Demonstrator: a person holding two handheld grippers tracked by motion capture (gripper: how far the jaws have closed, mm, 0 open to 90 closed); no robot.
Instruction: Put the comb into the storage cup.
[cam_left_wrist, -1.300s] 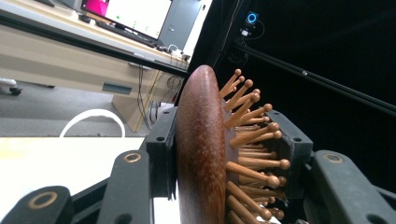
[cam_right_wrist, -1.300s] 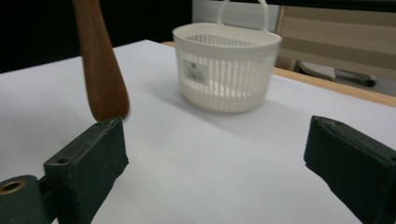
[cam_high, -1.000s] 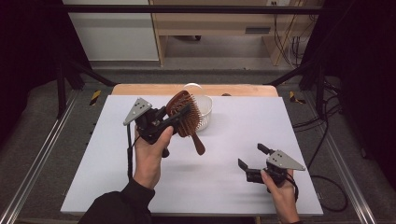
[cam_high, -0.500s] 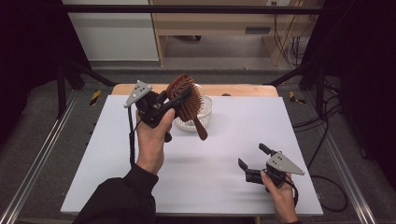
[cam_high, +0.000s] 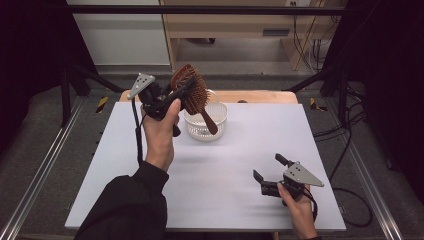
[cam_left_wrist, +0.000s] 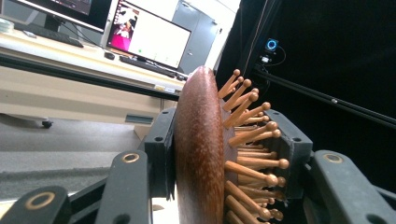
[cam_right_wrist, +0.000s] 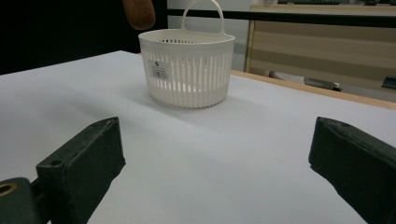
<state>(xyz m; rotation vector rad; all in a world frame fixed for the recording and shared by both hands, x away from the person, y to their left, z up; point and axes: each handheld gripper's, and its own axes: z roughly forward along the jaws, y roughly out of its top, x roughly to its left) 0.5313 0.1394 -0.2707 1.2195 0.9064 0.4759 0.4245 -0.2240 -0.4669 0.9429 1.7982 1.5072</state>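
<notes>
White surface. Left claw grasps hairbrush, handle over basket; drop-in likely left. Right claw released, resting near edge.

A person in a black long sleeve is wielding two black two-jaw handheld grippers, the left gripper and right gripper, each wearing a grey three-cornered plate and trailing a black cable.
</notes>
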